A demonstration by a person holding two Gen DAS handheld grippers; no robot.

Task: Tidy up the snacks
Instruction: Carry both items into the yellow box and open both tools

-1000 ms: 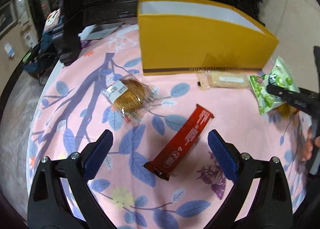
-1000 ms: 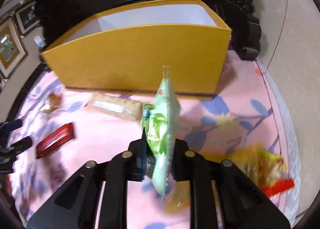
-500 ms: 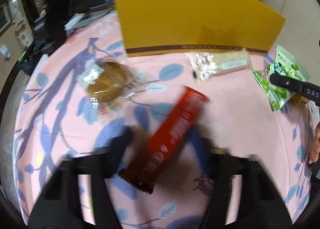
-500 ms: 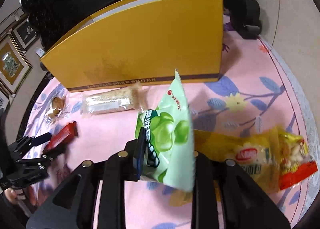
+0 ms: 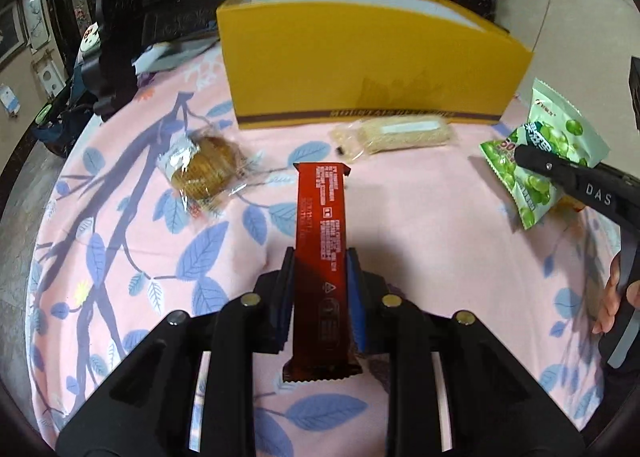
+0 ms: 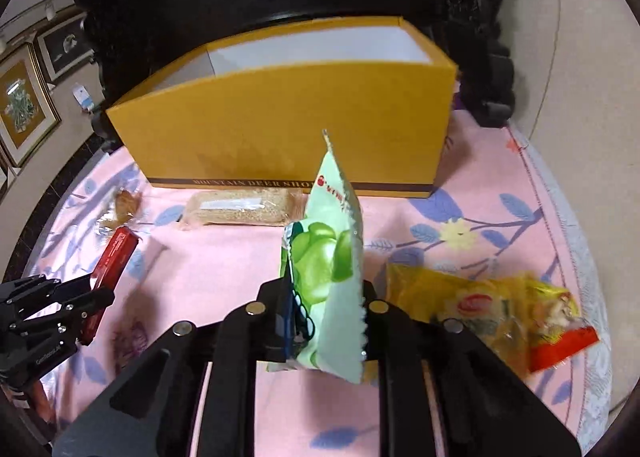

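Pink floral tablecloth (image 5: 420,217): one yellow box (image 5: 360,69), left hand-held gripper (image 5: 320,297) clamping red bar (image 5: 322,241), right hand-held gripper (image 6: 324,321) clamping green pouch (image 6: 332,269).

Pink floral tablecloth (image 5: 420,225) — yellow box (image 5: 360,69), wrapped snacks (image 5: 394,133) on it.

Black gripper (image 5: 320,277) frames, blue pads (image 5: 355,297), silver screws (image 5: 391,300).

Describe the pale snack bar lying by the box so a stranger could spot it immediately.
Find the big yellow box at the back of the pink floral tablecloth. Right at the foot of its front wall lies the sesame bar, flat and parallel to that wall. It is the only beige, grainy slab in clear wrap; the round pastry nearby is darker brown.
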